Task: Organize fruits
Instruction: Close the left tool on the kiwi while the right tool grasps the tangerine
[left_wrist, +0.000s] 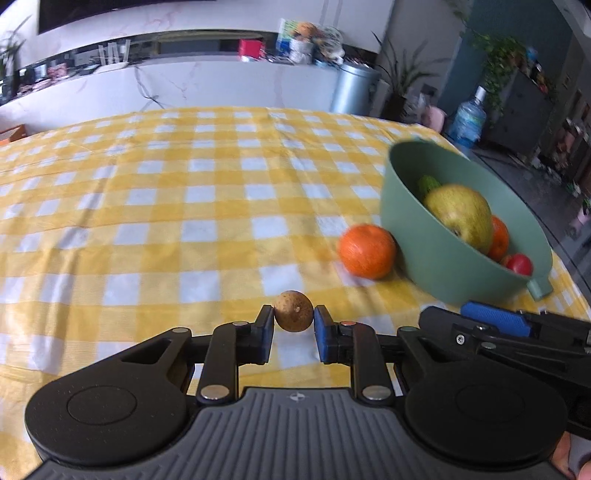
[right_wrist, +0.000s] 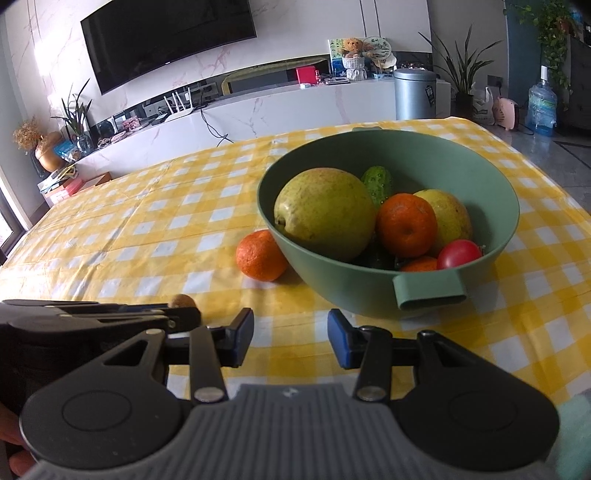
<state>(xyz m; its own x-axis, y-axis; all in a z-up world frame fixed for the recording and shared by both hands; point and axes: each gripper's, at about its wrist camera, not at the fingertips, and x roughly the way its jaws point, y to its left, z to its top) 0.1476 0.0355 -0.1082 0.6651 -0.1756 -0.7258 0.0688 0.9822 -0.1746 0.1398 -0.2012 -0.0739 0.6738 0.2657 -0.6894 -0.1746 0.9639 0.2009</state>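
Brown and round, a small longan-like fruit (left_wrist: 294, 311) sits pinched between the narrow-set pads of the left gripper (left_wrist: 294, 319), near the front edge of the yellow-checked tablecloth (left_wrist: 166, 206). Being round, it has no long axis to align. To the right and farther back stands the green bowl (left_wrist: 436, 266), holding a pear (left_wrist: 460, 216), a tomato (left_wrist: 519, 264) and other fruit; a loose orange (left_wrist: 366, 251) rests just beside its wall. The right gripper (right_wrist: 290, 338), fingers partly apart and empty, faces the bowl's handle (right_wrist: 430, 291) and is the nearer to it. The left must likely carry its fruit rightward over the rim.
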